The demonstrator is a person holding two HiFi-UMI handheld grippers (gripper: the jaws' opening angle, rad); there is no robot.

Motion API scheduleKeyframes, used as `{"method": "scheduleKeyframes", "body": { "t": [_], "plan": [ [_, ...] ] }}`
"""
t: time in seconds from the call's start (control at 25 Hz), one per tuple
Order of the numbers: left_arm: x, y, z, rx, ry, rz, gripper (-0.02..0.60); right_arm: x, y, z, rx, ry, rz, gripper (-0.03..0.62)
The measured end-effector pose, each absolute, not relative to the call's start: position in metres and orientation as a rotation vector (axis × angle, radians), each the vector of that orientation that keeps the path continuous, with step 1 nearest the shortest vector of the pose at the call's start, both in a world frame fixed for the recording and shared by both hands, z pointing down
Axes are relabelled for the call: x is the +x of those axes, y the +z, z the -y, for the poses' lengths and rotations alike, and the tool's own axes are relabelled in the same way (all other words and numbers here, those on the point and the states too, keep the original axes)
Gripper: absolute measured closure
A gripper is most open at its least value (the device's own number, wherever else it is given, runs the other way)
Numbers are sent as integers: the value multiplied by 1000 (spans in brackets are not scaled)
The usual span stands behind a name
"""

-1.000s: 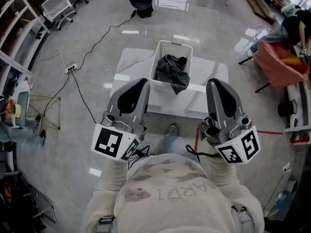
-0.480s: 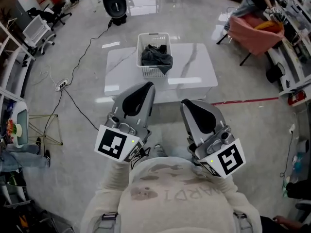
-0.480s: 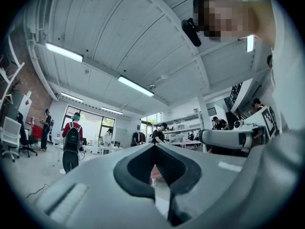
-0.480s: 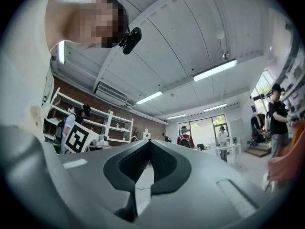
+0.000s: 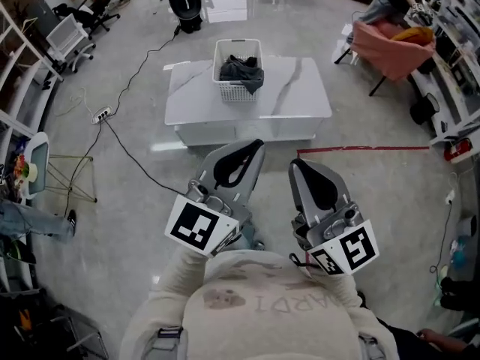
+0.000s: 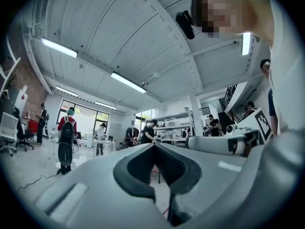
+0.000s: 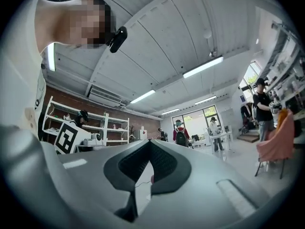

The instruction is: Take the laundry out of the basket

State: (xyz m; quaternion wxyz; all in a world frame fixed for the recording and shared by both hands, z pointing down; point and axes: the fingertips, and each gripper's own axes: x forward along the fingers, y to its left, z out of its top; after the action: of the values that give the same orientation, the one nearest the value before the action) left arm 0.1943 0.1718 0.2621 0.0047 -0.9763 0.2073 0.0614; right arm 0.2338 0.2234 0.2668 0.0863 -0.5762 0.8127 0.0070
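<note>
Two grey handheld tools are hovering close to the person's chest in the head view, the left tool and the right tool, both pointing toward the far side of the room. Far ahead, a white slotted plastic laundry basket is standing on the far left part of a white marble-look tabletop. A heap of dark grey laundry is lying inside it, one fold spilling over the right rim. Both tools are well apart from the basket. A black cable is trailing over the glossy grey floor at left.

Left gripper view: the left tool's jaws are meeting at their tips and gripping nothing; a person with a black backpack is standing far left.

Right gripper view: the right tool's jaws are likewise pressing tip to tip, holding nothing, and a pink draped chair is showing at right.
</note>
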Motion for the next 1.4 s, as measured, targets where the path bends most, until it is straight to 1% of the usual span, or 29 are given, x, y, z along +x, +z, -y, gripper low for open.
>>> {"method": "scheduleKeyframes", "body": {
  "t": [0.12, 0.2, 0.32, 0.52, 0.6, 0.8, 1.04, 1.12, 1.2, 1.4],
  "plan": [
    [179, 275, -198, -3040, 114, -757, 581, 236, 274, -245, -1718, 13, -2416, 566],
    [148, 284, -199, -3022, 64, -887, 581, 227, 277, -249, -1710, 28, -2425, 566],
    [82, 280, -186, -2929, 53, -1138, 581, 209, 282, -246, -1685, 36, -2448, 566],
    [-41, 258, -166, -2733, 143, -1501, 581, 166, 289, -233, -1616, 2, -2487, 566],
    [-91, 252, -165, -2667, 164, -1601, 581, 134, 289, -225, -1569, -8, -2513, 566],
    [-214, 259, -149, -2587, 173, -1730, 581, 31, 278, -195, -1367, -64, -2484, 566],
    [-338, 271, -114, -2689, 150, -1650, 581, -115, 278, -140, -1477, -21, -2493, 566],
    [-363, 276, -98, -2731, 122, -1601, 581, -156, 278, -127, -1499, -7, -2520, 566],
    [-374, 283, -79, -2765, 125, -1569, 581, -181, 283, -112, -1501, -20, -2545, 566],
    [-363, 304, -14, -2903, 177, -1443, 581, -186, 295, -62, -1571, -73, -2507, 566]
  ]
}}
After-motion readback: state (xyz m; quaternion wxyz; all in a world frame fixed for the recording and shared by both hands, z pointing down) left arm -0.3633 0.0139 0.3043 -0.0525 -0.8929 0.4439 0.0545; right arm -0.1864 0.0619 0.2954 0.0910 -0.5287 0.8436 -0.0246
